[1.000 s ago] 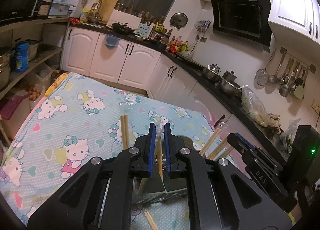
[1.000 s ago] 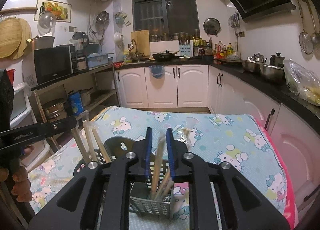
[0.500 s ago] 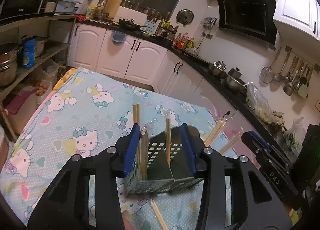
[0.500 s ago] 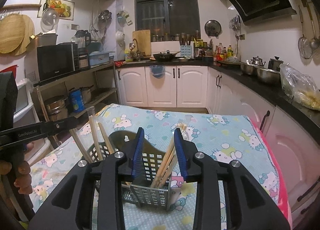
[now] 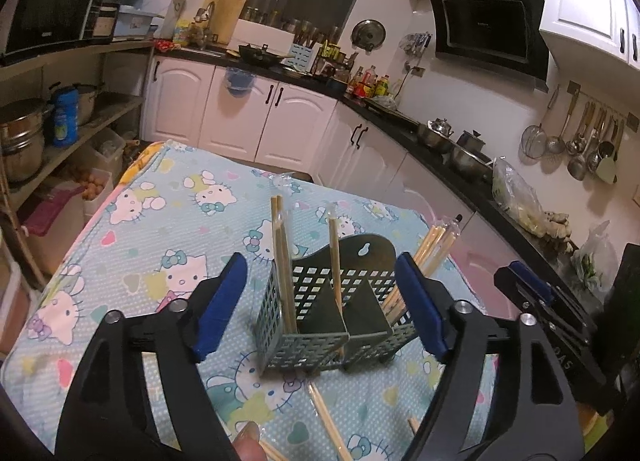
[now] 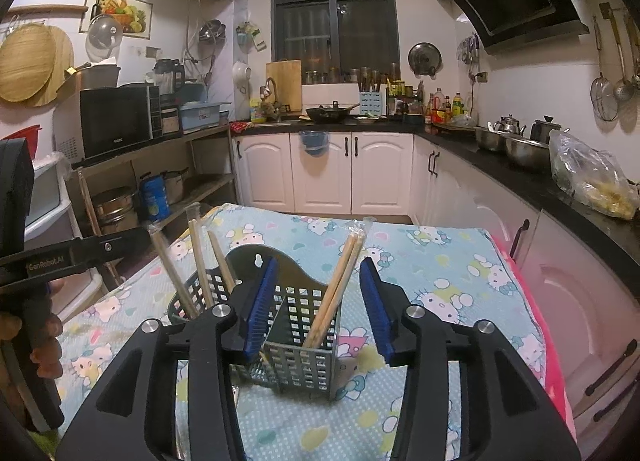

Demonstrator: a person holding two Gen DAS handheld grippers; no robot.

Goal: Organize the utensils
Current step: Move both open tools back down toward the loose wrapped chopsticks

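Both left gripper point(image 5: 320, 307) and right gripper point(image 6: 316, 307) jaws gaping wide, partly hiding grey perforated plastic utensil caddy point(image 5: 320, 337) holding wrapped wooden chopsticks point(image 6: 334, 293).

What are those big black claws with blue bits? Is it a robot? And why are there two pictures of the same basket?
No robot: a person holds two grabbing tools, each with a camera. One picture looks along the left gripper, the other along the right gripper, so you see the grey holder from two sides. Both are open and hold nothing. The blue fingertips are soft pads. Chopsticks stand in the holder, and loose chopsticks lie on the cat-patterned tablecloth.
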